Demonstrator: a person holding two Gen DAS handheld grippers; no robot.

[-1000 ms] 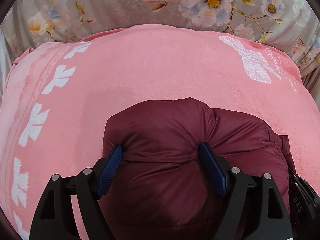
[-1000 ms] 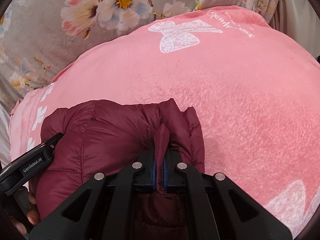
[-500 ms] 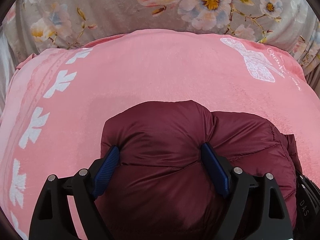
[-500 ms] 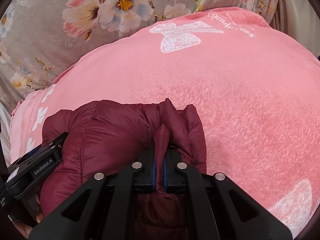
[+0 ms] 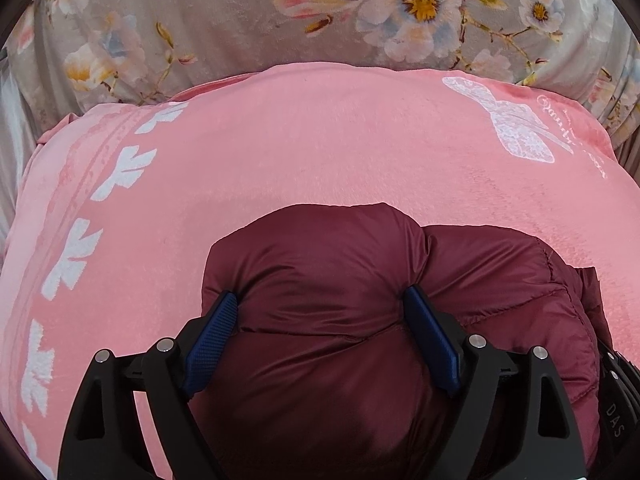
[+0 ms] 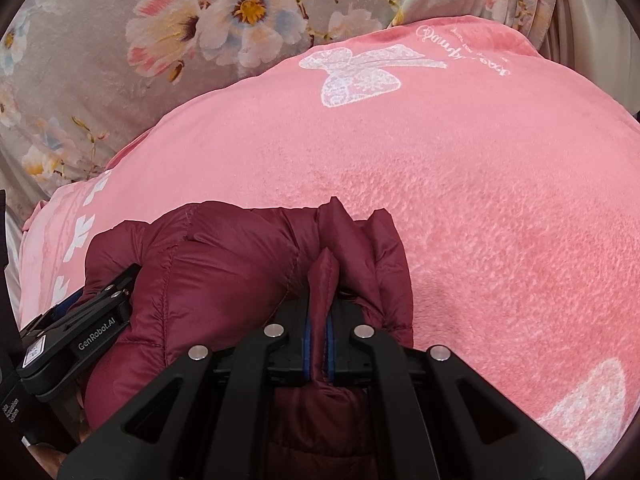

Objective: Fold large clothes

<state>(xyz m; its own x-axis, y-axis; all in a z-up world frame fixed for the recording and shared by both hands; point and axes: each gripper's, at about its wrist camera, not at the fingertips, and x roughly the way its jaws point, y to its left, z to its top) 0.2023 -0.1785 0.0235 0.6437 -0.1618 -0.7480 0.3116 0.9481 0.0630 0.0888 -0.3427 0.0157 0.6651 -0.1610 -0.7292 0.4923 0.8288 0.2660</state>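
Maroon jacket (image 5: 332,264) on pink blanket (image 5: 320,140)

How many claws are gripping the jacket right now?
2. The left claw squeezes a puffy fold of the jacket; the right claw pinches a thin ridge.

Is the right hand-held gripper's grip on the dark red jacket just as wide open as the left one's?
No: the right hand-held gripper pinches a thin fold of the jacket nearly shut.

The pink blanket (image 5: 320,152) past the puffy red jacket (image 5: 320,280) lies flat and bare. The flowery cover (image 5: 224,12) rises behind it.
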